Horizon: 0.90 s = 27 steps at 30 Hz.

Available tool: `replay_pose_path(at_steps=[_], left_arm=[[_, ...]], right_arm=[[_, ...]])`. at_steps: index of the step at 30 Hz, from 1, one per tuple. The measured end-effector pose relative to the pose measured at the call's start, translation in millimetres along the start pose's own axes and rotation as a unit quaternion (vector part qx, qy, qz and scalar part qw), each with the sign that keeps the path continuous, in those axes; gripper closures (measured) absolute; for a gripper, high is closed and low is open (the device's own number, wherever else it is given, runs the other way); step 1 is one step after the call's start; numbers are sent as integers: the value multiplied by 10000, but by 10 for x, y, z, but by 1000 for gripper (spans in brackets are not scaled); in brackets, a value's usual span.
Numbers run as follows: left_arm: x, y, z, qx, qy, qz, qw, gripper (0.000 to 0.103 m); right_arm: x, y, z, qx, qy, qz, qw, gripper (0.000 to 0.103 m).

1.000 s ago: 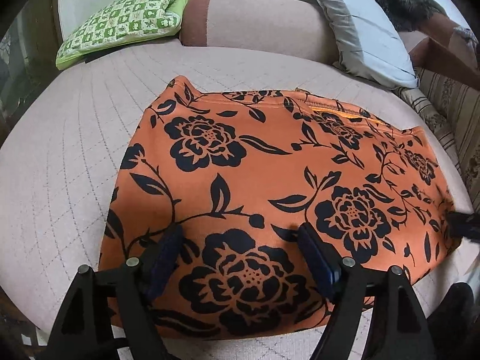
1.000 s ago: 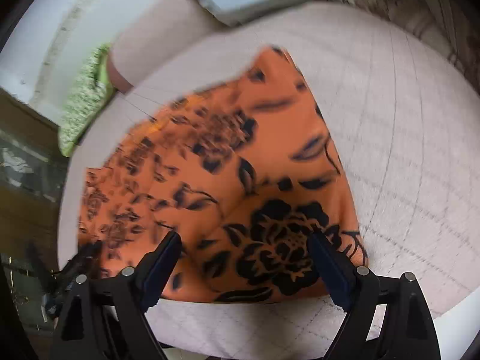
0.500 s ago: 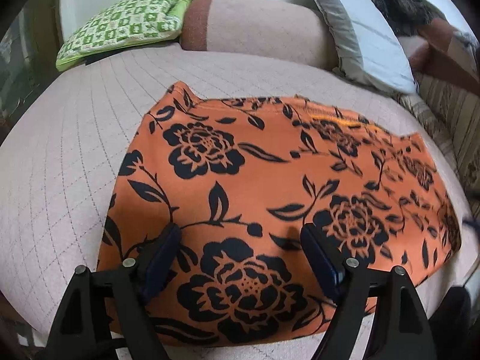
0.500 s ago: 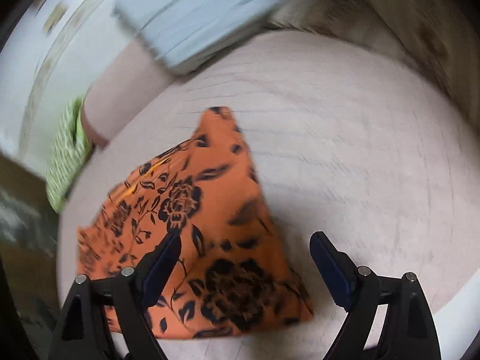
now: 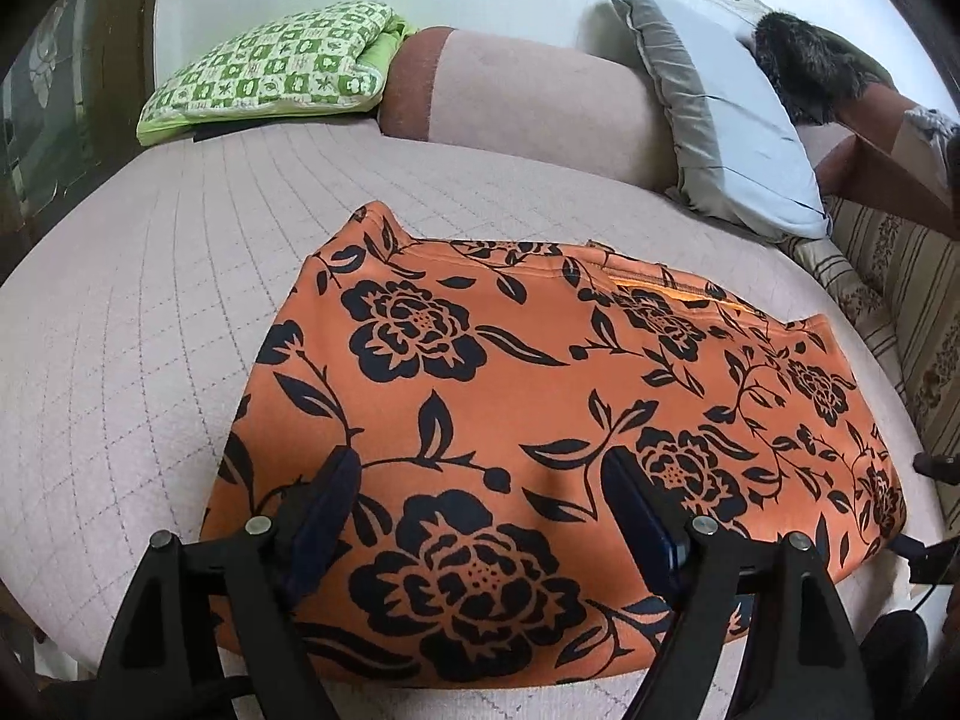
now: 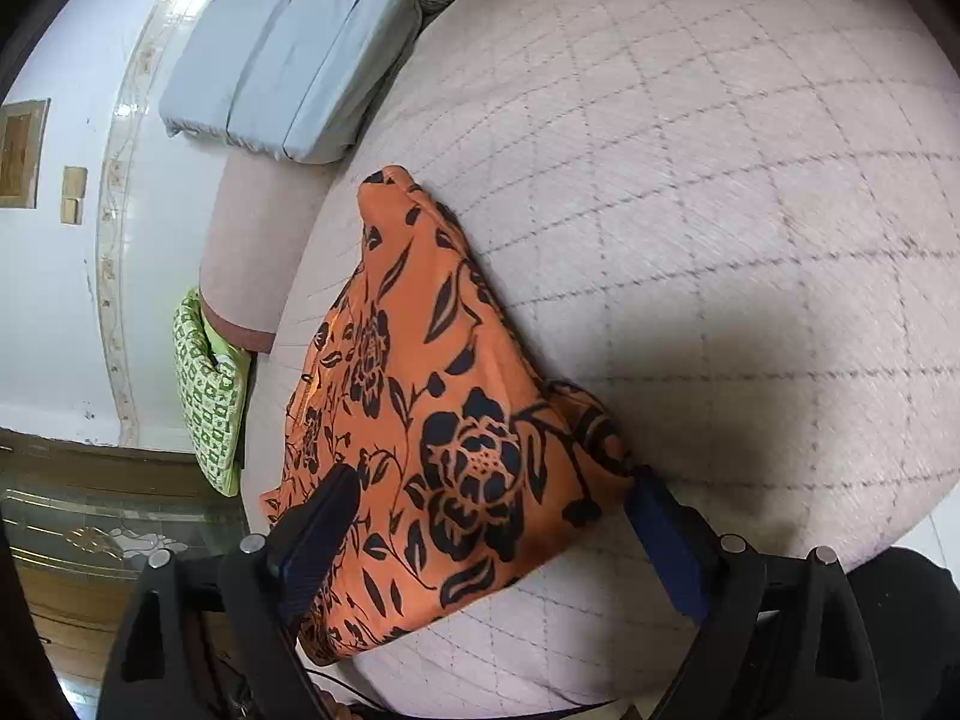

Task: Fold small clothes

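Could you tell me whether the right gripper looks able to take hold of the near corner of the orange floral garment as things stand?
Probably yes: the right gripper is open, the orange floral garment corner lies between its fingers, nothing covering it.

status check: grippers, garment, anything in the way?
Left gripper open, over the near hem. Right gripper open, at the garment's corner, nothing gripped. Orange floral garment flat on the quilted bed. Pillows at the far edge, clear of it.

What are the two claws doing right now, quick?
Left claw: open, holding nothing, over the orange flowered garment.
Right claw: open, holding nothing, over the garment's corner.
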<state>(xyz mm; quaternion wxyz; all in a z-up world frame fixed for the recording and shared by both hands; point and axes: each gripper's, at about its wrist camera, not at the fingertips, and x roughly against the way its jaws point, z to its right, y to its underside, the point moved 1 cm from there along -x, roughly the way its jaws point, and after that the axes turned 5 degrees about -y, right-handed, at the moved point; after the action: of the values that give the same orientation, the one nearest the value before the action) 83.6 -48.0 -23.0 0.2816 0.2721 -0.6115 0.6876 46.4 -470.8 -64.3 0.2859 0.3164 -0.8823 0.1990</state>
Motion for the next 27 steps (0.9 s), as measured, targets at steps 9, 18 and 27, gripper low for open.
replay_pose_path(at_steps=[9,18,27], left_arm=[[74,18,29,-8,-48,258,9997,20],[-74,111,219,-530,-164,15,9985,20],[-130,68,251,-396,86,-31,9992,20]], right_arm=[[232,71,-354,1288,678,261,9890,88],[113,12,-264,1219,646,15,9904,21],[-140,-642,-523,1699,193,23,9853,21]])
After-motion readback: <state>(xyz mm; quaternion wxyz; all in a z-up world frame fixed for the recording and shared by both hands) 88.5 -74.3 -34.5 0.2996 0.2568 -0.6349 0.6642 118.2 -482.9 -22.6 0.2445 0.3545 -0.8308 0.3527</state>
